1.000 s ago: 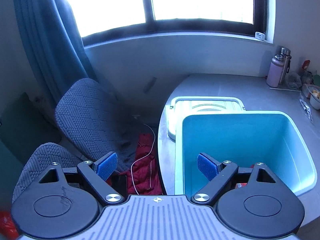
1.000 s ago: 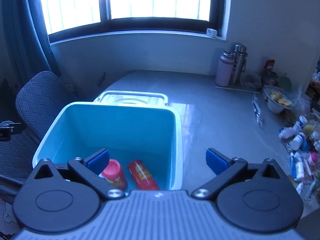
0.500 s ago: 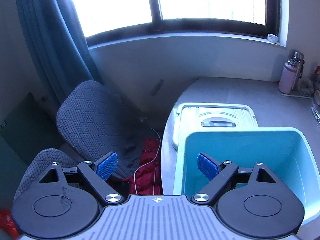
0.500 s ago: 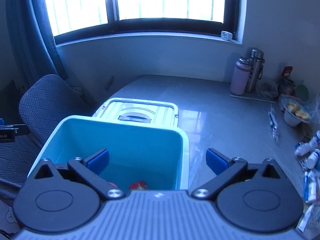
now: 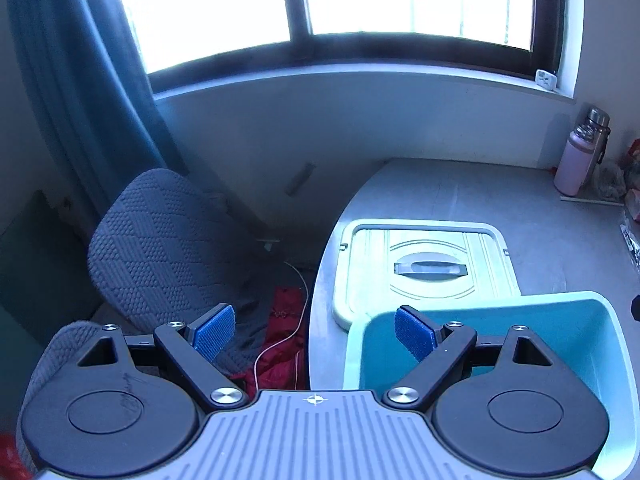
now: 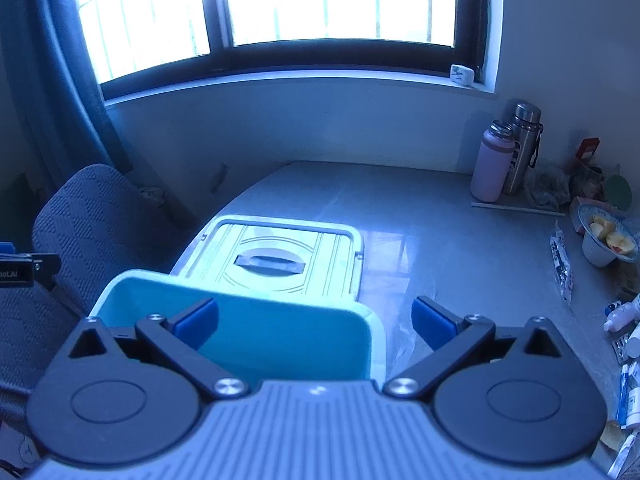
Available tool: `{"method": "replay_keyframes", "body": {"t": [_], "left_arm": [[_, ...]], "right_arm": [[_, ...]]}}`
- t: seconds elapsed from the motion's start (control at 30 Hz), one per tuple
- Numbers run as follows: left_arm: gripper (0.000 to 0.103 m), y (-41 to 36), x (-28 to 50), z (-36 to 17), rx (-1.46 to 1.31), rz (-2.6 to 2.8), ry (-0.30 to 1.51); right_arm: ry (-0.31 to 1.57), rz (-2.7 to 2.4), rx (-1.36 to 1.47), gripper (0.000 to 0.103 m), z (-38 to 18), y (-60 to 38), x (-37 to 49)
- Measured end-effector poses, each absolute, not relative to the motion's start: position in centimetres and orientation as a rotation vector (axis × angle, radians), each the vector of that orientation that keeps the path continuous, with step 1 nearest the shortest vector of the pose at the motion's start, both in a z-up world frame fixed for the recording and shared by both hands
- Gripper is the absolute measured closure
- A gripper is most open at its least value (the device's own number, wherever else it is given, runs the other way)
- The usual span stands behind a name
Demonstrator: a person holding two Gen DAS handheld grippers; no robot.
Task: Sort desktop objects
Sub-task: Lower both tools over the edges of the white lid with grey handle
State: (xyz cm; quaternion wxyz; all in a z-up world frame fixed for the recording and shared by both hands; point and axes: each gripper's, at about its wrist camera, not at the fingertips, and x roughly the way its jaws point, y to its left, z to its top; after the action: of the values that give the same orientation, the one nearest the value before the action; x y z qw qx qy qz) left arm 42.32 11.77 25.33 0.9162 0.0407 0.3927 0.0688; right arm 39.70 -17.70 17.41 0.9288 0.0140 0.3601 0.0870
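Observation:
A light blue storage bin (image 5: 560, 320) stands open on the grey desk (image 5: 460, 196); it also shows in the right wrist view (image 6: 280, 320). Its pale green lid (image 5: 424, 268) lies flat on the desk just behind it, also in the right wrist view (image 6: 280, 256). My left gripper (image 5: 314, 332) is open and empty, above the bin's left rim and the desk edge. My right gripper (image 6: 316, 318) is open and empty, above the bin's far right corner. The bin's inside is hidden from both views.
A grey office chair (image 5: 160, 248) stands left of the desk, with red cloth and a cable (image 5: 284, 332) on the floor. A pink bottle (image 6: 490, 164) and a steel flask (image 6: 522, 148) stand at the back right. A bowl (image 6: 604, 240) and several small bottles (image 6: 620, 314) crowd the right edge.
Both grippers have risen and pulled back from the bin. The red items seen inside the bin have dropped out of view. The lid now shows fully. Both grippers stay open.

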Motion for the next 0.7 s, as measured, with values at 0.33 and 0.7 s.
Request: {"method": "replay_keyframes", "body": {"t": [0.33,0.7], "left_arm": [[0.014,14.0,48.5,24.1,0.122,0.086,0.859],[0.014,15.1,53.9,22.1,0.112,0.015,0.904]], "right_arm": [[0.777,0.120,0.034,0.000,17.3,-14.7,43.6],[0.820,0.094,0.014,0.000,17.0,-12.4,47.8]]}}
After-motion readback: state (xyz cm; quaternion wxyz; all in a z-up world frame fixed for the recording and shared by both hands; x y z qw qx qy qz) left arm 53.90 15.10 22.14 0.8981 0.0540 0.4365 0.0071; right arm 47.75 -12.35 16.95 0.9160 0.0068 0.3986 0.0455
